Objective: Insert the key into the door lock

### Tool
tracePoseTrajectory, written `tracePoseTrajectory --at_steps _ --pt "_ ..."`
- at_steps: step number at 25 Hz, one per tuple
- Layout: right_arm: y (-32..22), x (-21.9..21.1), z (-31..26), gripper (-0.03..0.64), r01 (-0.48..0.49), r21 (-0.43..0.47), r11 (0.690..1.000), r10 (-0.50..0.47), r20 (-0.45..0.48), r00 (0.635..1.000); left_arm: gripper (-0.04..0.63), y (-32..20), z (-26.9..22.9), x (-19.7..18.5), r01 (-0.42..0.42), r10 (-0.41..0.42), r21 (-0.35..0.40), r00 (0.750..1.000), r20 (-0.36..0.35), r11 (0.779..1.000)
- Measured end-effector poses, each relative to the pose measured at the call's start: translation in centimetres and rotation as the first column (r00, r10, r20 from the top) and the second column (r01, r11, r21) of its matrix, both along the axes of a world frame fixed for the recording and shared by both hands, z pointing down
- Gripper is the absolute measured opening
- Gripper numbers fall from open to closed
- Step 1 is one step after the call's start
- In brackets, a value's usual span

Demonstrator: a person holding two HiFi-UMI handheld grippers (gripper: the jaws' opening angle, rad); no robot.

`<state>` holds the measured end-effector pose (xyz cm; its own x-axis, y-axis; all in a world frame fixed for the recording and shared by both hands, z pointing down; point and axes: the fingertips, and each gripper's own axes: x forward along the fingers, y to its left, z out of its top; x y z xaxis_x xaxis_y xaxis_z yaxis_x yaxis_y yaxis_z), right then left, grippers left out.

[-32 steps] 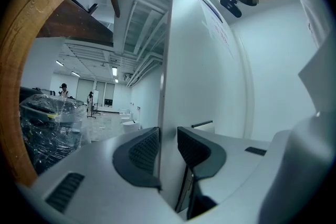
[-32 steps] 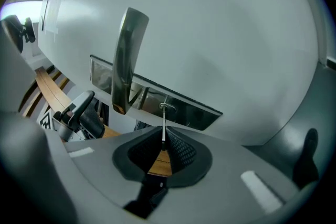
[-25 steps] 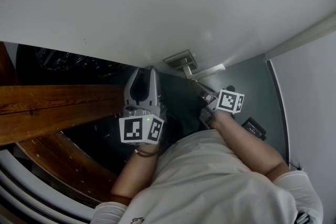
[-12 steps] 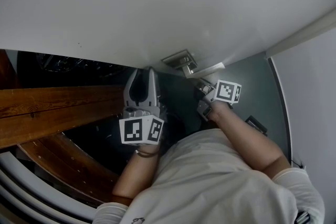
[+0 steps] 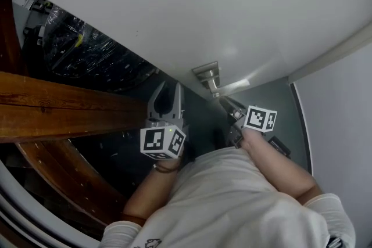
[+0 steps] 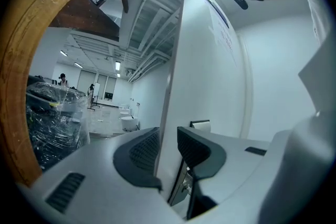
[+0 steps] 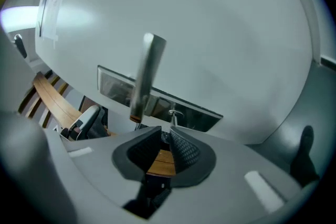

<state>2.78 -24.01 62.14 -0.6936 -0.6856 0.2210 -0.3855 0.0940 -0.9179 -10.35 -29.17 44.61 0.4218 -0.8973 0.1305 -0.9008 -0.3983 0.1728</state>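
The white door (image 5: 174, 9) carries a metal lock plate (image 5: 206, 74) with a lever handle (image 7: 147, 68). My right gripper (image 5: 228, 104) is just below the plate, shut on the key (image 7: 171, 119). The key's tan head sits between the pads and its silver blade points at the dark lock plate (image 7: 157, 99), right of the lever. I cannot tell whether the tip is inside the lock. My left gripper (image 5: 167, 87) points up at the door's edge left of the handle. In the left gripper view its jaws (image 6: 168, 139) stand slightly apart and hold nothing, with the door's edge (image 6: 176, 60) seen through the gap.
A thick curved wooden beam (image 5: 58, 113) runs along the left. Behind it lies a dark plastic-wrapped bundle (image 5: 87, 49). A grey wall (image 5: 337, 101) closes the right side. The person's arms and white shirt (image 5: 232, 200) fill the bottom of the head view.
The head view has tilted and shows more of the room at the left. Both grippers keep about the same places by the door handle.
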Motion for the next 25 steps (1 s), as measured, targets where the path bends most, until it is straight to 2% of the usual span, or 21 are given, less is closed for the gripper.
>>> tracePoseTrajectory --at_steps 4,7,9,13,15,17,22,25 --pt "0.5 0.6 -4.2 0.030 0.036 0.147 0.989 -0.010 -0.178 0.984 0.103 1.1 -0.9 0.4 -0.006 0.006 0.021 1.000 0.002 1.000" --pt "1.0 0.3 -8.0 0.014 0.080 0.268 0.960 0.012 -0.324 0.946 0.073 2.1 -2.0 1.1 -0.034 0.033 0.038 0.999 0.013 0.999" --pt "1.1 -0.2 -11.0 0.003 0.123 0.362 0.924 0.043 -0.419 0.907 0.042 2.8 -2.8 1.4 -0.048 0.047 0.051 0.999 0.022 0.998" --pt "0.8 -1.7 -17.3 0.002 0.220 0.536 0.815 0.139 -0.548 0.825 0.008 3.7 -4.5 1.9 -0.072 0.070 0.081 0.997 0.027 0.994" --pt "0.5 -2.5 -20.0 0.002 0.260 0.597 0.759 0.192 -0.587 0.786 0.008 4.0 -5.2 2.0 -0.075 0.073 0.096 0.997 0.025 0.993" --pt "0.2 -3.0 -22.1 0.002 0.278 0.639 0.718 0.246 -0.605 0.757 0.008 4.2 -5.9 2.0 -0.070 0.067 0.116 0.997 0.025 0.991" --pt "-0.7 -4.1 -26.3 0.002 0.277 0.707 0.651 0.333 -0.594 0.733 0.008 4.3 -7.6 1.6 -0.051 0.049 0.153 0.999 0.019 0.987" --pt "-0.5 -4.7 -27.5 0.002 0.278 0.727 0.628 0.360 -0.587 0.725 0.008 4.3 -8.0 1.6 -0.056 0.054 0.155 0.998 0.014 0.986"
